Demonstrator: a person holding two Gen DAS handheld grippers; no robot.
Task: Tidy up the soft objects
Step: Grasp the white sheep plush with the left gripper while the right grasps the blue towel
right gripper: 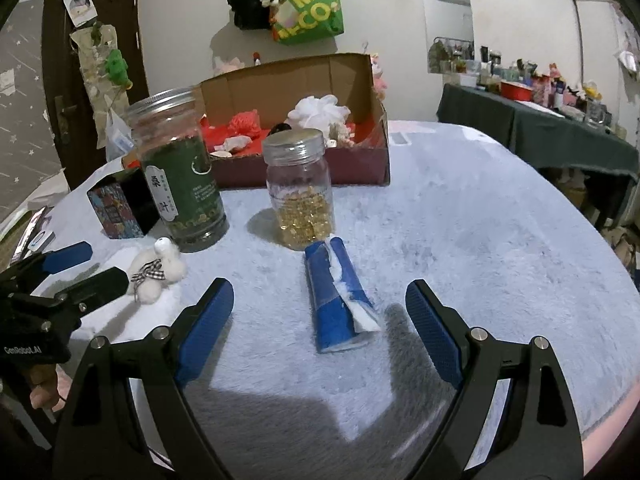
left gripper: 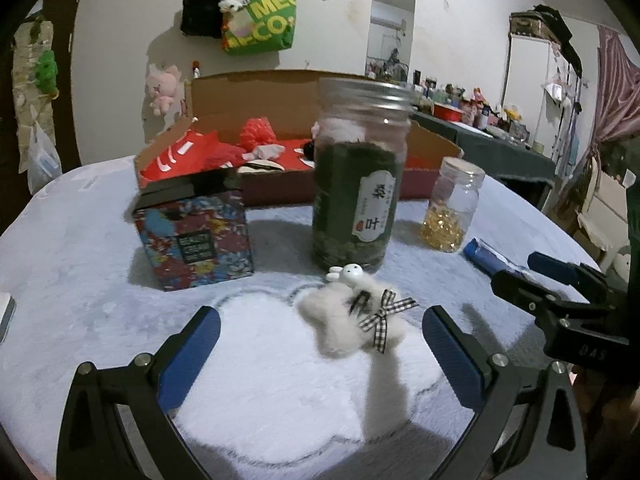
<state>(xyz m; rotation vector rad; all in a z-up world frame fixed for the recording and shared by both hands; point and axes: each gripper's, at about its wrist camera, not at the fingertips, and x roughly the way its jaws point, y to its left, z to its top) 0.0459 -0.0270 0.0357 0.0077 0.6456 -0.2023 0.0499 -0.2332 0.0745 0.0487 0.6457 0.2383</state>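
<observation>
1. My left tongs (left gripper: 320, 344) stand wide open and empty, aimed down at the white plush bunny (left gripper: 352, 320), which lies on the tabletop (left gripper: 100, 240) between and just ahead of the blue pads, in front of the tall jar of green leaves (left gripper: 358, 176).
2. My right tongs (right gripper: 320, 312) are just as wide and hold nothing; the blue packet with white stuffing showing (right gripper: 340, 300) lies between their fingers, untouched, just in front of the small jar of golden capsules (right gripper: 300, 192).
3. The open cardboard box (right gripper: 300, 80) at the back already holds soft things: a white mesh puff (right gripper: 320, 114) and a red one (right gripper: 244, 122) on red fabric. I judge that part sorted.
4. Left to do, as I read it: the bunny and the blue packet are not yet picked up, so two pieces remain on the tabletop.
5. The jars and the patterned box (left gripper: 196, 236) are hard goods; I'd leave them where they stand.
</observation>
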